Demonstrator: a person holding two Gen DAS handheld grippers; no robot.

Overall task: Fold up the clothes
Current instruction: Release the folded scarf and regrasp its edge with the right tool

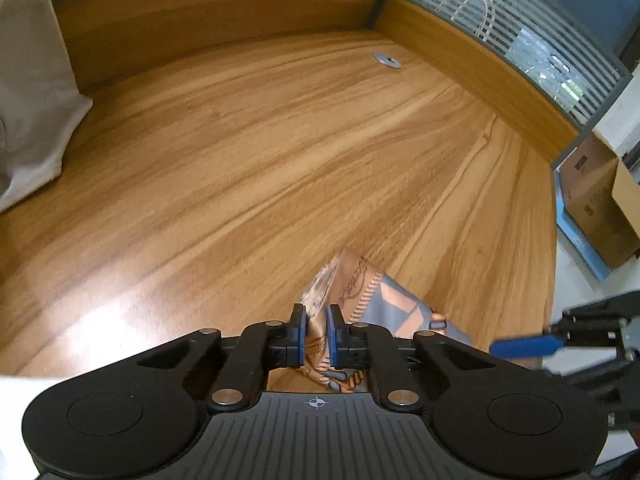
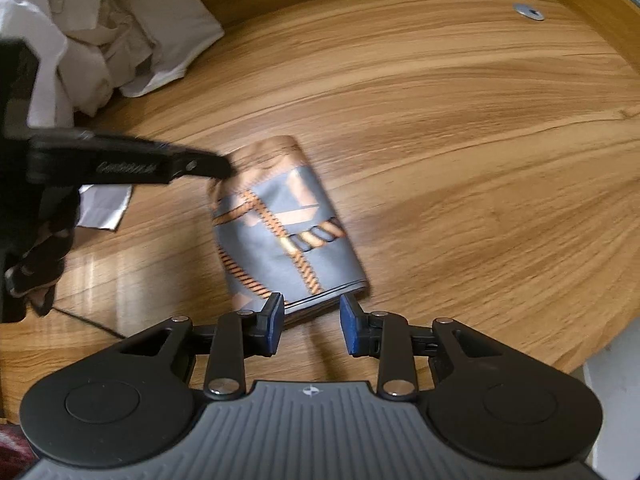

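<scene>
The patterned scarf (image 2: 288, 224), grey w/ orange rope print and peach border, is lying folded into a narrow oblong on the wooden bench (image 2: 460, 120), roughly mid-bench, long axis running away from the right wrist cam and tilted a bit left. Its near end is showing stacked layer edges, sitting just in front of the right hand-held gripper (image 2: 312, 326). That gripper is standing open: blue pads well apart, nothing between them, left pad just beside the scarf's near edge; touching or not, can't tell.

The left hand-held gripper (image 1: 316, 330) is pinching the scarf (image 1: 360, 292) at its far left corner. In the left wrist view, cloth is passing between the two blue pads, which are sitting close together w/ only the fabric between; the pinched corner is looking lifted off the bench (image 1: 280, 140). From the right wrist view the left hand-held gripper (image 2: 218, 170) is coming in from the left side, tip on that same corner, a dark-gloved hand (image 2: 40, 240) behind it.

Both views are blurring somewhat around the scarf.

Farther out: a heap of crumpled beige and white clothes (image 2: 100, 40) is sitting at the bench's far left, well apart from the scarf. A round metal grommet (image 2: 529, 11) is lying flush in the bench top near the far right corner. Beyond the bench edge in the left wrist view, a cardboard box (image 1: 600, 200) is standing on the floor.
</scene>
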